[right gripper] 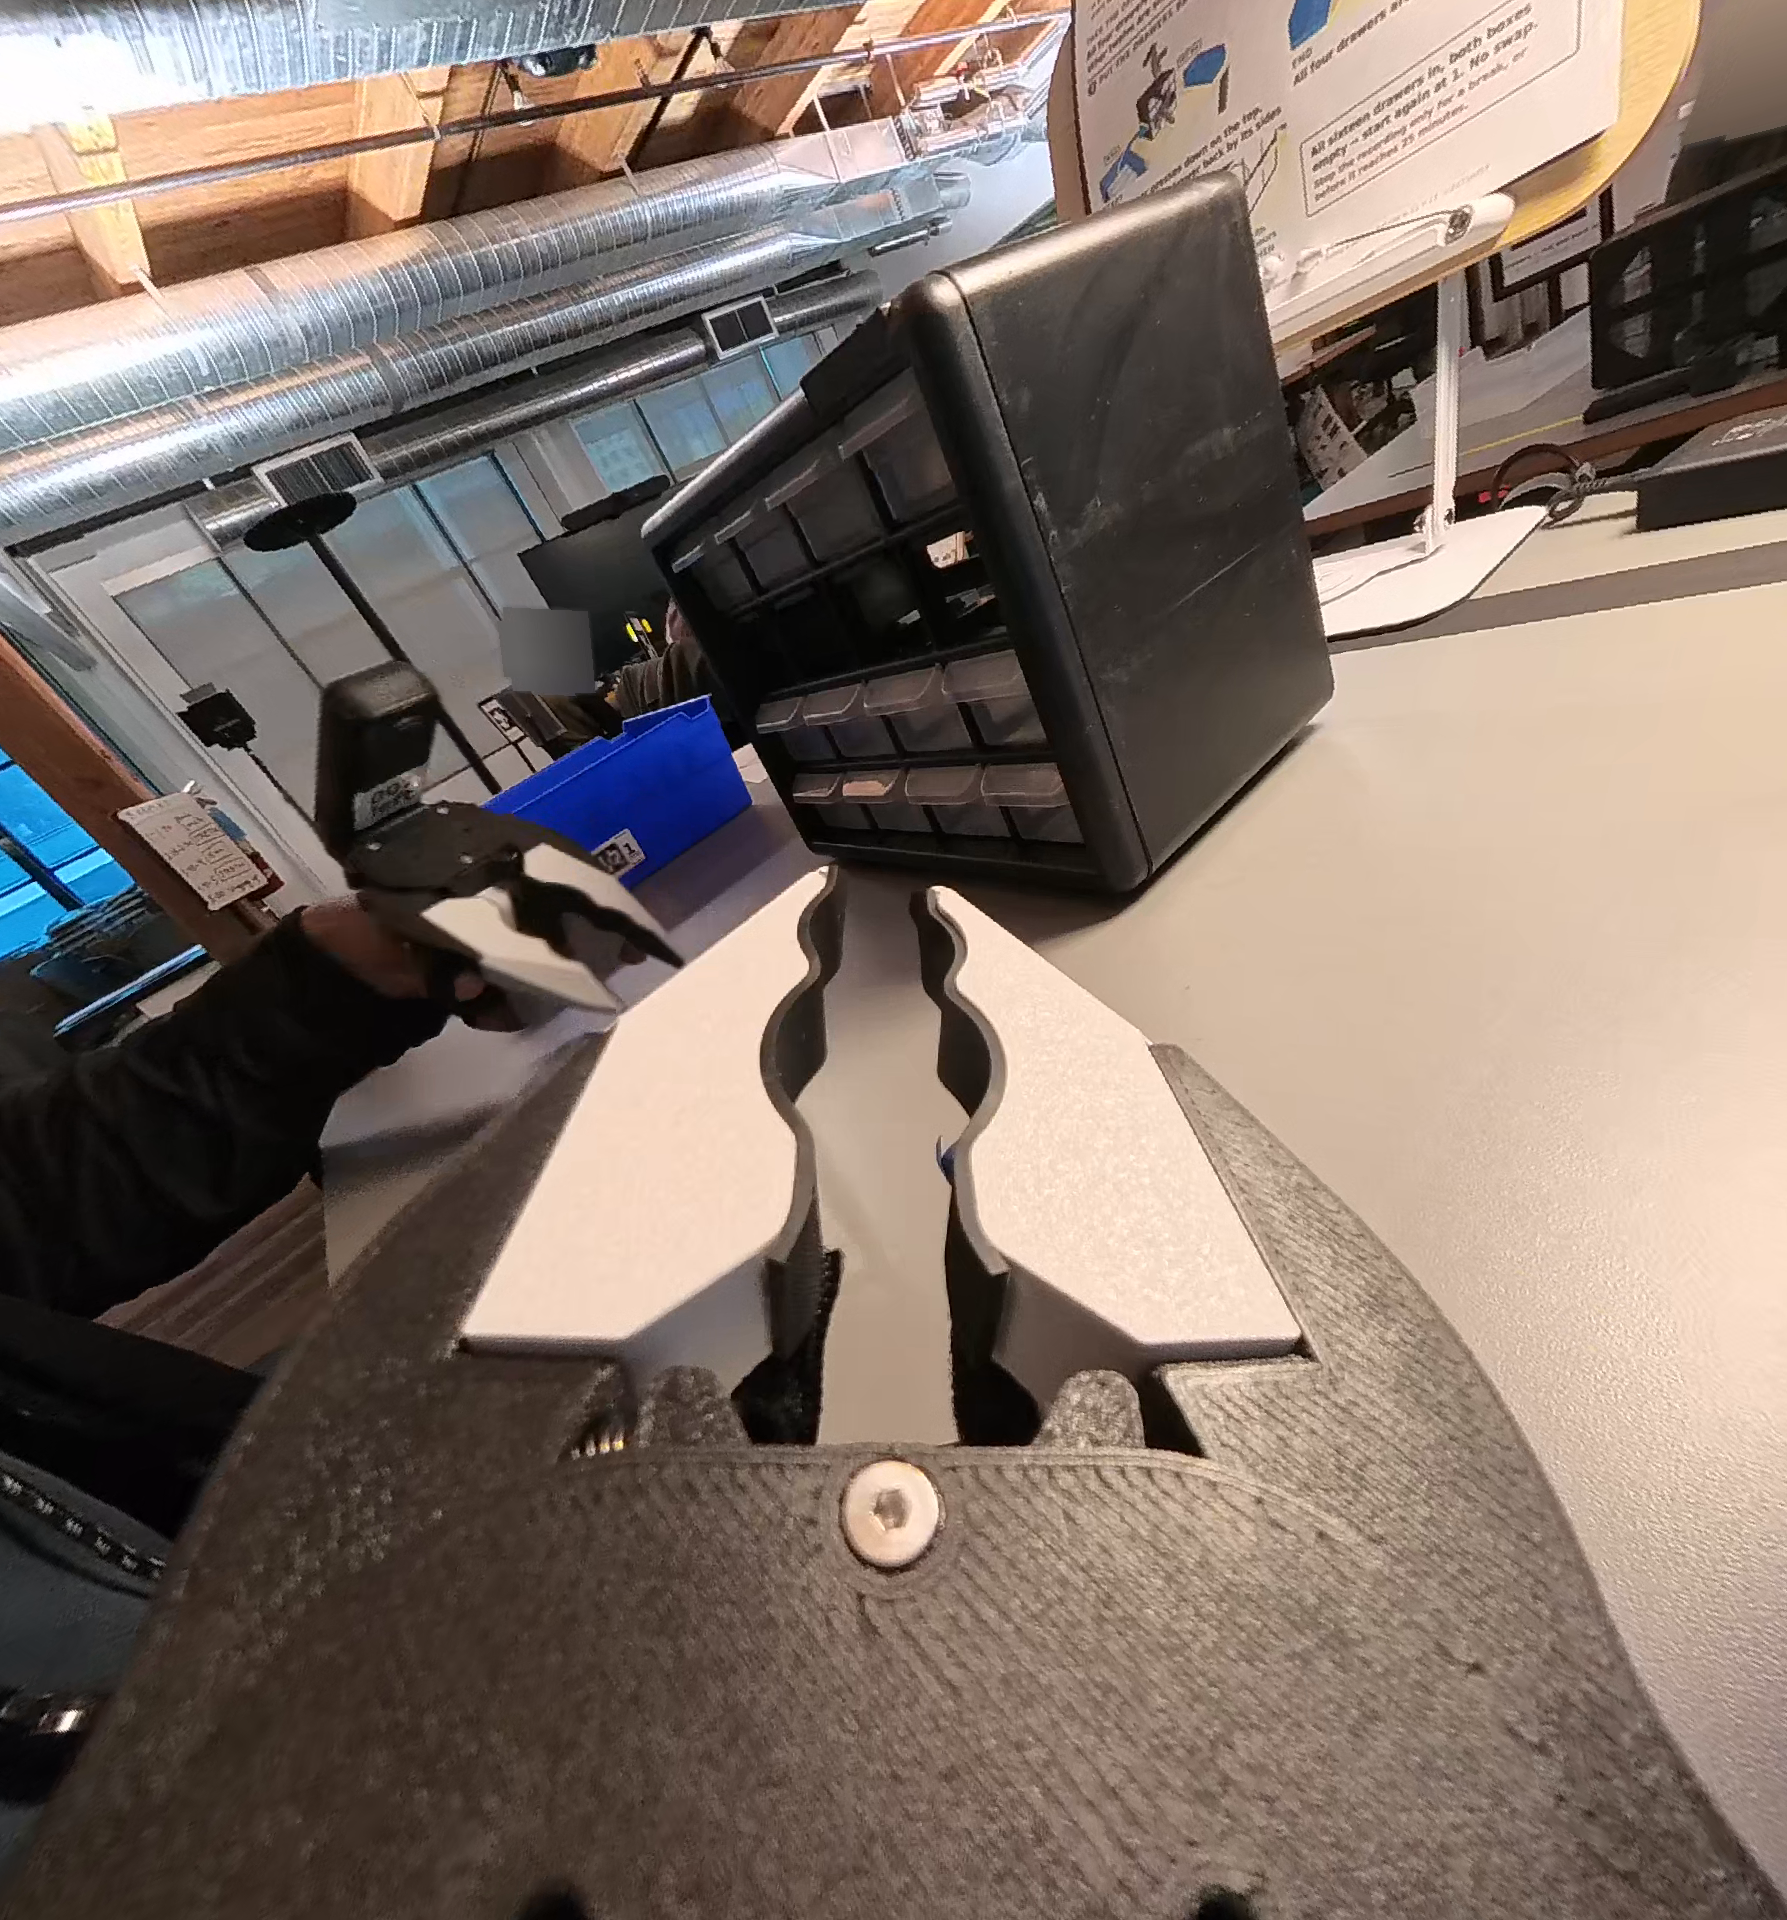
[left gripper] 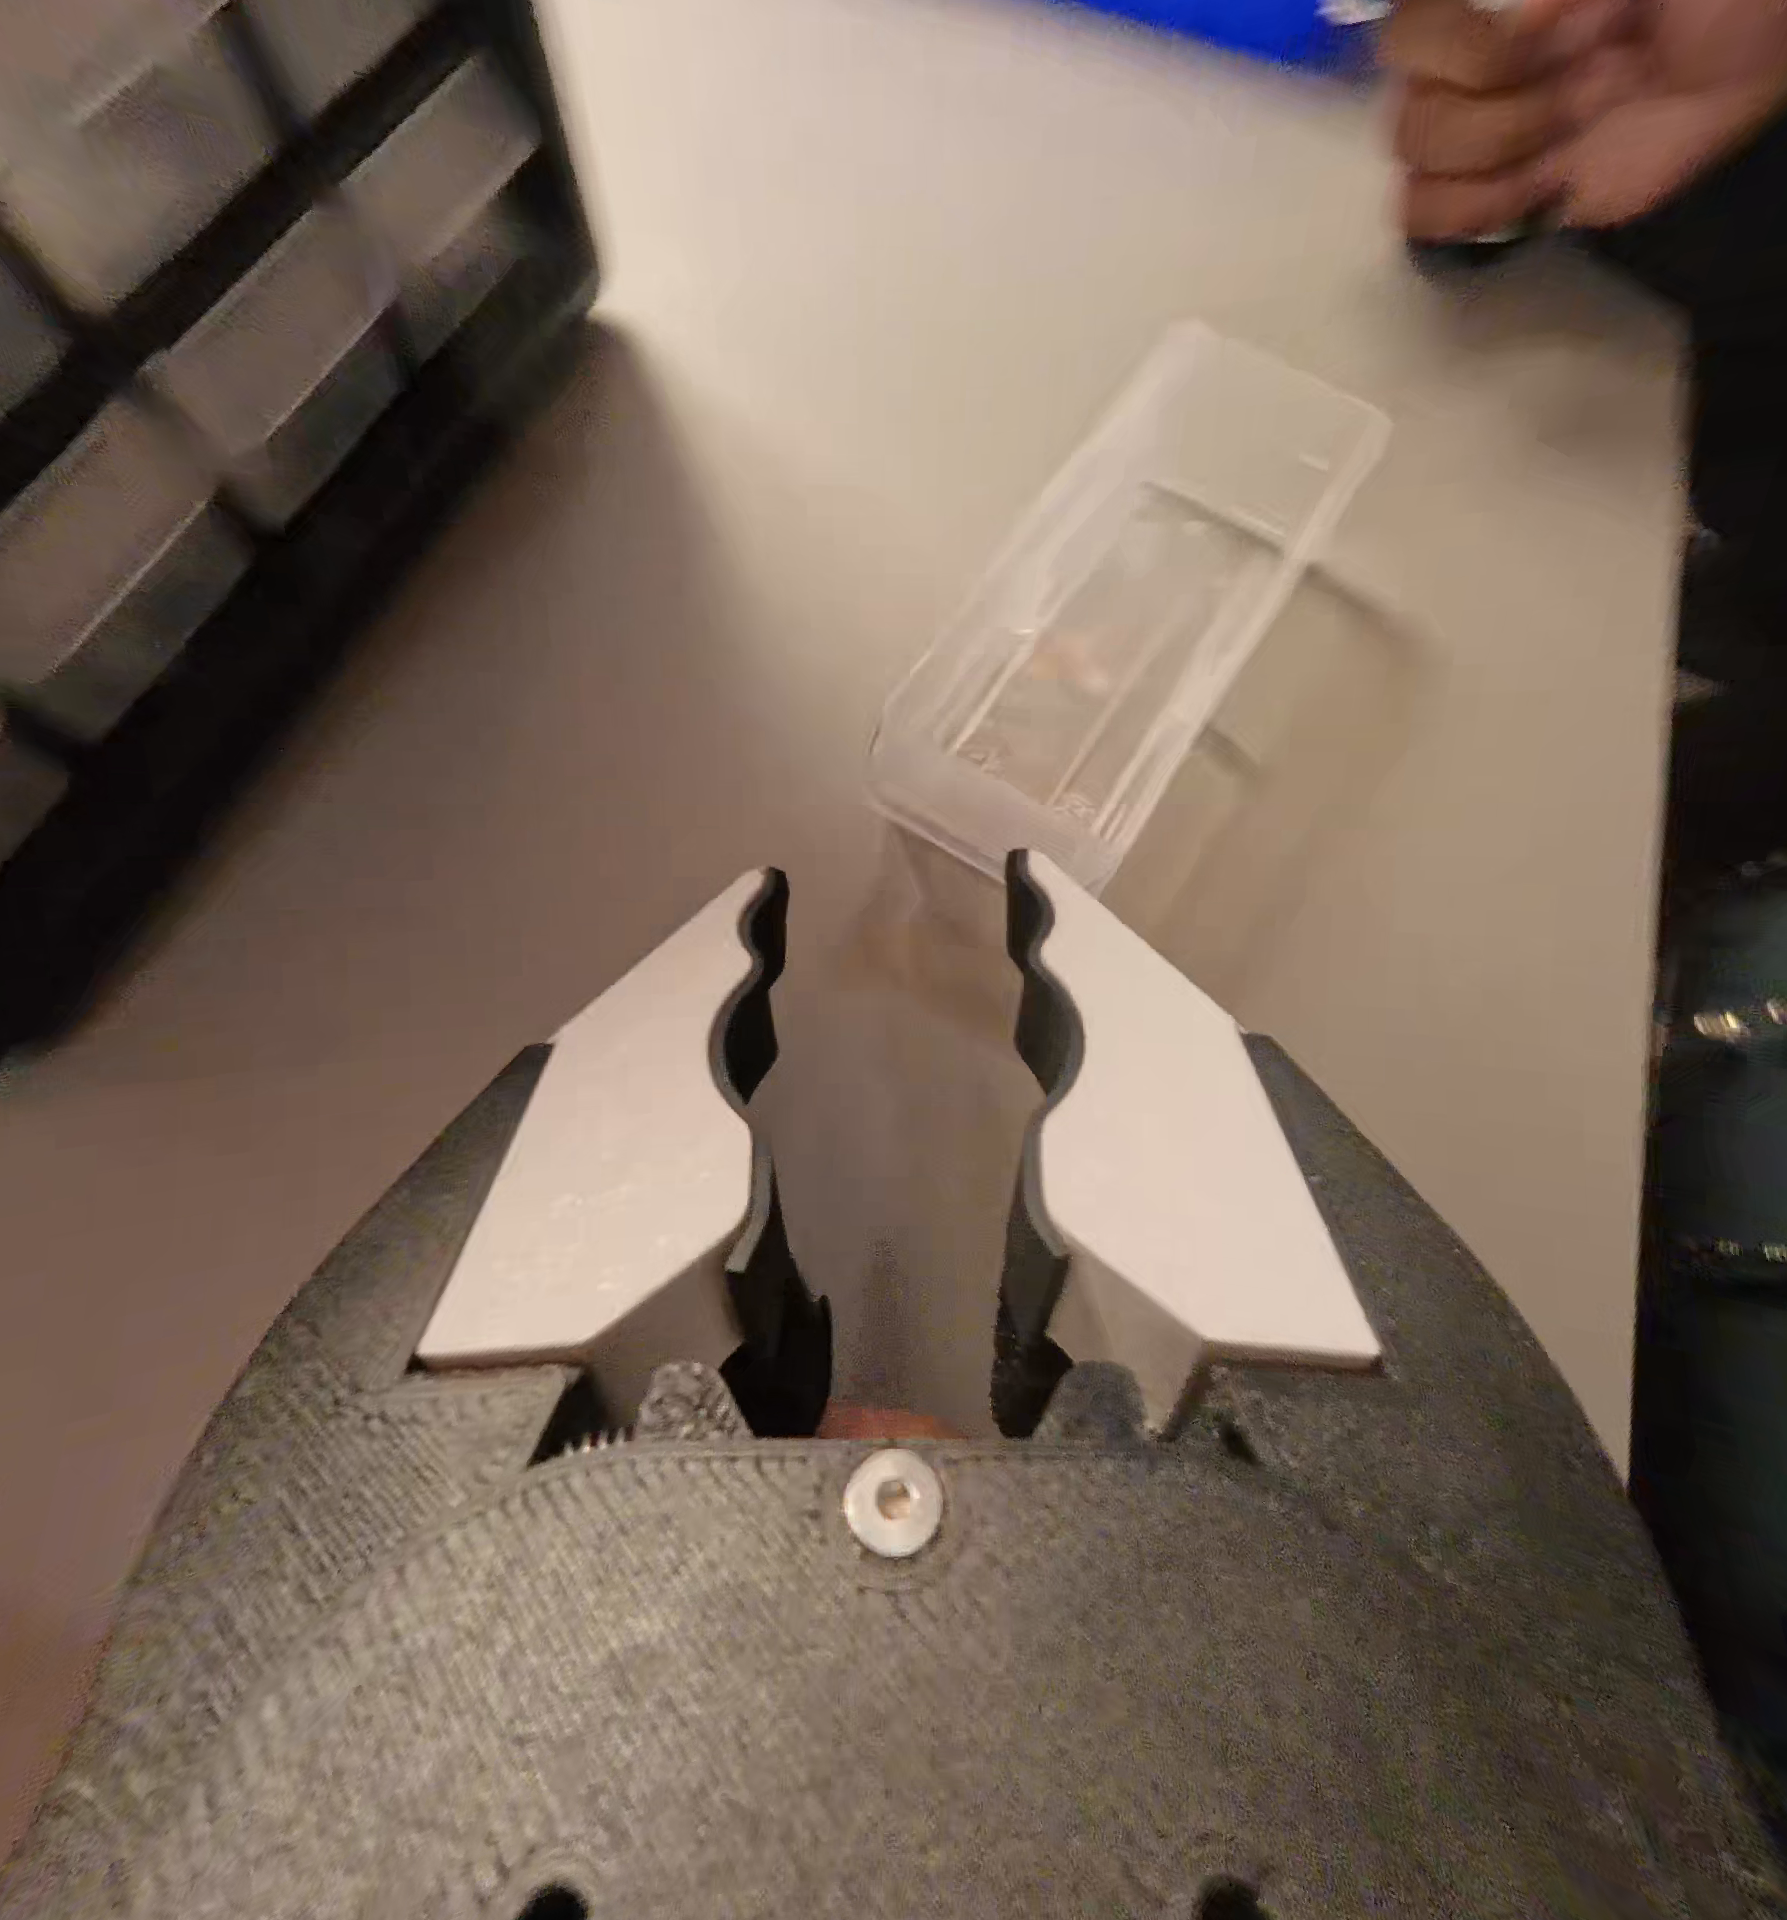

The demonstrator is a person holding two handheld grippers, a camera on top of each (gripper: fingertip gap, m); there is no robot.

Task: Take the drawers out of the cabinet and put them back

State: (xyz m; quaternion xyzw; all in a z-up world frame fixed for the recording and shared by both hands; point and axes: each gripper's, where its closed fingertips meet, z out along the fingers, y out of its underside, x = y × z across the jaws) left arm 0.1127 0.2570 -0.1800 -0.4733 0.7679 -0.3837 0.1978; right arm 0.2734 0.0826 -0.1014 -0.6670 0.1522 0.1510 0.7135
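The black cabinet (left gripper: 193,364) of small clear drawers stands at the upper left of the left wrist view. It also shows in the right wrist view (right gripper: 1024,582), where several slots in its second row look dark and empty. One clear drawer (left gripper: 1138,603) lies on the grey table (left gripper: 556,831), just beyond my left gripper's right fingertip. My left gripper (left gripper: 897,873) is open with nothing between its pads, and the right wrist view also shows it (right gripper: 598,935), held in a hand. My right gripper (right gripper: 881,888) hovers in front of the cabinet, its jaws narrowly apart and empty.
A blue bin (right gripper: 629,790) stands left of the cabinet. A white stand with an instruction sheet (right gripper: 1336,104) rises behind the cabinet at the right. A person's hand (left gripper: 1554,114) is at the top right of the left wrist view. The table edge runs down the right side there.
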